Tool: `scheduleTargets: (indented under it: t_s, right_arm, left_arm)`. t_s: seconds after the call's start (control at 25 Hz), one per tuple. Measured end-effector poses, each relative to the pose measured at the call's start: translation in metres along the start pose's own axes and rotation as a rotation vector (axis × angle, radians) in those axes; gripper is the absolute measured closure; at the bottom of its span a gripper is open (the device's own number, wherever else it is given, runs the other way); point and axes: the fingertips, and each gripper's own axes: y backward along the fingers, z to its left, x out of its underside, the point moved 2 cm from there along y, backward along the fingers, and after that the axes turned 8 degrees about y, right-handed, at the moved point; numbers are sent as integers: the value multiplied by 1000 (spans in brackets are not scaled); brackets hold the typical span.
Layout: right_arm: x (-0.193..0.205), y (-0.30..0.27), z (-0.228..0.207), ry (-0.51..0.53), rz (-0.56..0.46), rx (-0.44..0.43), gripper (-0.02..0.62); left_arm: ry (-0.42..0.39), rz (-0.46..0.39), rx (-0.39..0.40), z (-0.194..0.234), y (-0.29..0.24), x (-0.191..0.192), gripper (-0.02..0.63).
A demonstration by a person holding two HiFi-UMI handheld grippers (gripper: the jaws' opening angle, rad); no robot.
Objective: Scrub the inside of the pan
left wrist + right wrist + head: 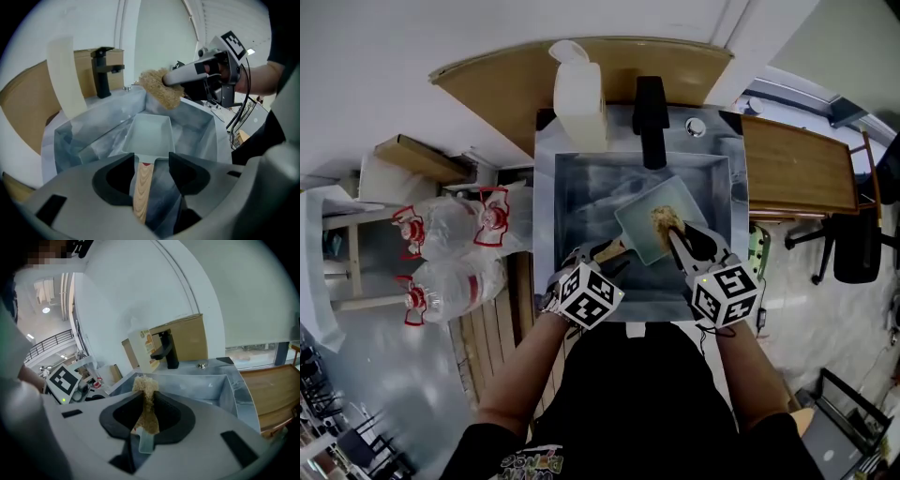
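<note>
A steel sink [581,202] is set into the bench [546,244], and the person stands at its near side with a gripper in each hand. The pan [636,228], a pale rectangular one, lies inside the sink towards its right half, turned on a diagonal. Its wooden handle [142,187] points back at the sink's near-left corner.

The left gripper [151,166] reaches down into the near-left part of the sink. Its jaws are released and stand apart on either side of the handle. The wood runs close along one jaw with a clear gap to the other, so nothing is clamped.

The right gripper [147,401] comes in over the sink's near-right side. Its jaws are clenched on a coarse tan scrub pad [159,89], squeezing it thin in the middle so that it bulges out past the tips. From the left gripper view the pad hangs above the far end of the pan, clear of its floor. From the head view it sits over the pan's right-hand portion.

Behind the sink, on its back rim, stands a black faucet [650,122]. A translucent plastic jug [579,98] stands just left of that. Off the sink's left side, on the floor, several clear water bottles [450,234] with red bands lie bundled together. To the sink's right is a wooden table [797,169], with a black chair [855,246] beyond it.
</note>
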Motion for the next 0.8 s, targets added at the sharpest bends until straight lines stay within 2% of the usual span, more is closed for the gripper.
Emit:
scheduleTargets:
  t_s: [0.6,0.8]
  right_arm:
    - [59,-70,-12,-19,228,16,515]
    - [76,-93,-10,17,324,-5,515]
  left_arm:
    - [3,167,98,13,-63,33,385]
    - [20,179,89,18,-69,39,385]
